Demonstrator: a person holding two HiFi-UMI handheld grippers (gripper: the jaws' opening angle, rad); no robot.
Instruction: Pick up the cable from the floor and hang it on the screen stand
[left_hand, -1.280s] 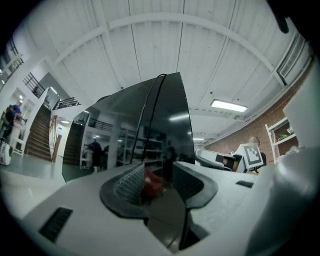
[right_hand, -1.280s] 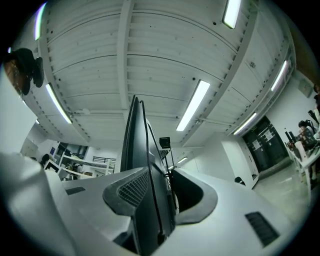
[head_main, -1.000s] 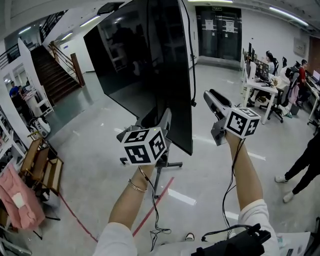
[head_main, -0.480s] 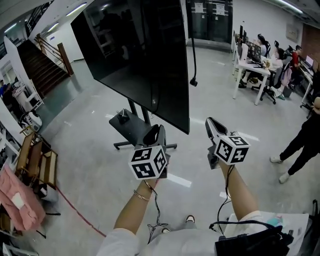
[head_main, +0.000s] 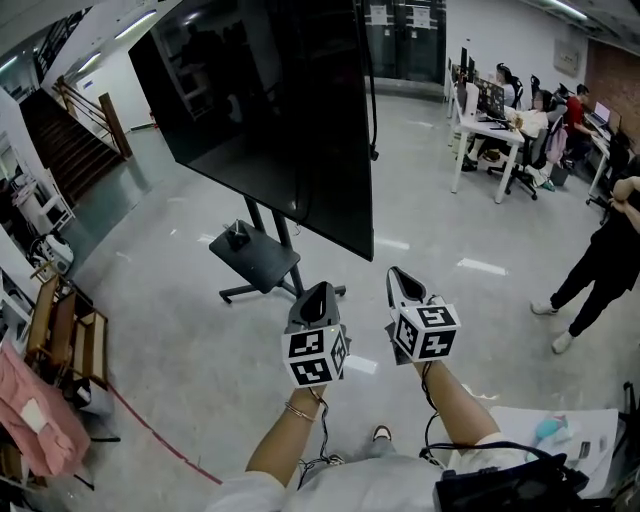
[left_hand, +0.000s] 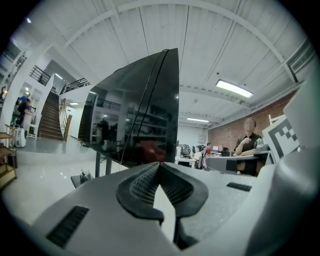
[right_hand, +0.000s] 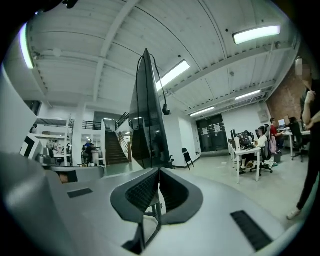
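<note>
The black cable (head_main: 372, 100) hangs down the right edge of the big black screen (head_main: 270, 110), with its plug end (head_main: 374, 155) dangling free. The screen rests on a dark stand with a small shelf (head_main: 255, 262) and floor legs. My left gripper (head_main: 318, 291) and right gripper (head_main: 398, 275) are held low in front of the screen, side by side and well clear of the cable. Both are shut with nothing between the jaws. The left gripper view shows shut jaws (left_hand: 160, 165) below the cable (left_hand: 150, 95). The right gripper view shows the same (right_hand: 159, 170), with the cable (right_hand: 163, 97) on the screen's edge.
Seated people work at desks (head_main: 490, 110) at the back right. Another person (head_main: 600, 250) stands at the right. A staircase (head_main: 60, 140) rises at the left, and wooden chairs with a pink cloth (head_main: 40, 420) stand near a red floor line (head_main: 150, 430).
Both grippers have come down and back from the screen's edge, and their jaws have closed on nothing. The cable stays hanging on the screen.
</note>
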